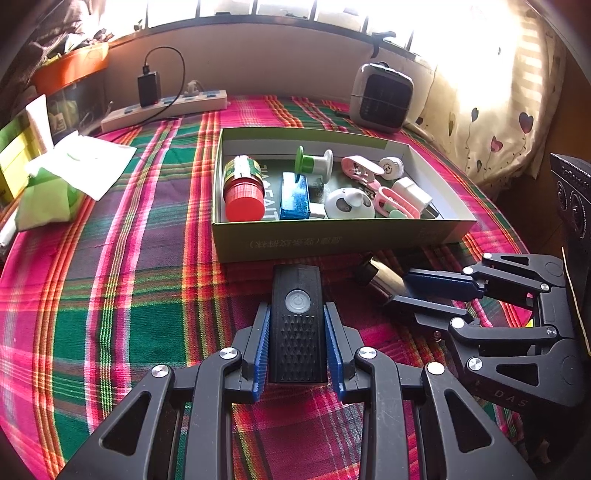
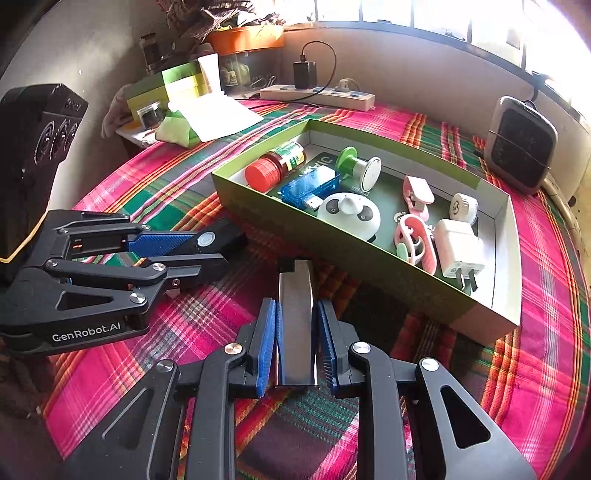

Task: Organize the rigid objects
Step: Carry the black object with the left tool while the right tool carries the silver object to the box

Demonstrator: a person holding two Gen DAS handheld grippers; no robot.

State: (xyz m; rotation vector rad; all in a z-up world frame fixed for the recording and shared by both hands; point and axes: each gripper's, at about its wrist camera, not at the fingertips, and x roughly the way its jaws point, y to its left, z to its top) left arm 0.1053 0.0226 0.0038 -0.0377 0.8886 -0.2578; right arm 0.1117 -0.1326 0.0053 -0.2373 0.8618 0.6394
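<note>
- Box: green cardboard, open-topped, on the plaid cloth near the middle of the table. It holds a red-capped jar, a blue USB device, a green spool, a panda-faced gadget, pink clips and a white plug.
- Left gripper: pinching a black remote between its blue pads, just in front of the box.
- Right gripper: pinching a silver tube with a black end; the tube lies on the cloth beside the box's near wall.
- Surface: pink, green and orange plaid, covering the whole table.
- Room: a power strip with a black charger at the far edge, a small heater at the far right, tissues at the left, a sunlit window behind and a heart-print curtain to the right.
</note>
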